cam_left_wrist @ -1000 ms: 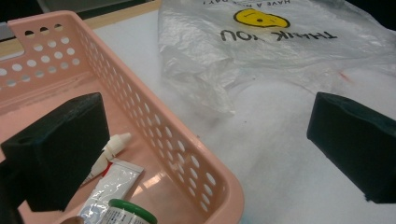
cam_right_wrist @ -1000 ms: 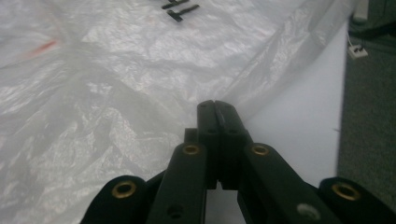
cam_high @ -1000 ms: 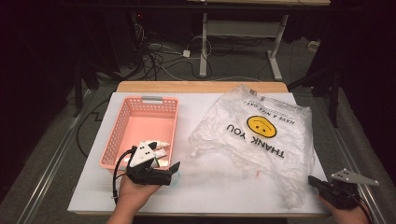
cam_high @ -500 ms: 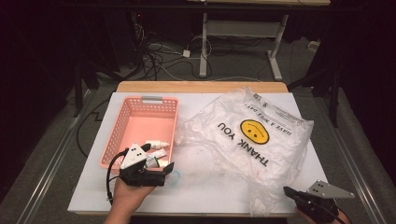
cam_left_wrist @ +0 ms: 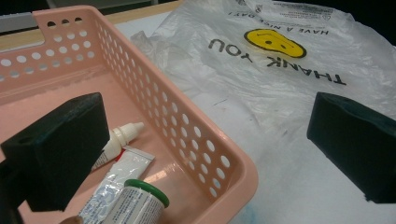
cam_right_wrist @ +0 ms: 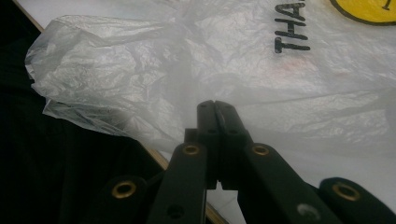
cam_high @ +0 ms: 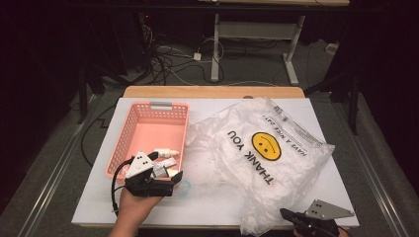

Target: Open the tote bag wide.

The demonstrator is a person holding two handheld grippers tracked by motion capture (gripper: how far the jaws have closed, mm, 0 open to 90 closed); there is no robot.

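Note:
A clear plastic bag (cam_high: 267,158) printed with a yellow smiley and THANK YOU lies crumpled on the right half of the white table. At the table's front edge my right gripper (cam_high: 283,214) touches the bag's near corner. In the right gripper view its jaws (cam_right_wrist: 215,105) are pressed together, with a thin fold of the bag (cam_right_wrist: 233,56) drawn taut from the tips. My left gripper (cam_high: 167,165) stands open astride the front right corner of a pink basket (cam_high: 160,105). One jaw is inside the basket and the other is over the table, holding nothing.
In the basket (cam_left_wrist: 224,154) lie a small white dropper bottle (cam_left_wrist: 119,137), a white tube (cam_left_wrist: 116,179) and a green-capped bottle (cam_left_wrist: 140,203). A faint bluish stain (cam_high: 185,186) marks the table beside the basket. Cables (cam_high: 173,69) and desk legs (cam_high: 291,59) stand beyond the far edge.
My right gripper has slid left along the front edge, and the bag's near corner has come left with it. The left gripper has barely moved.

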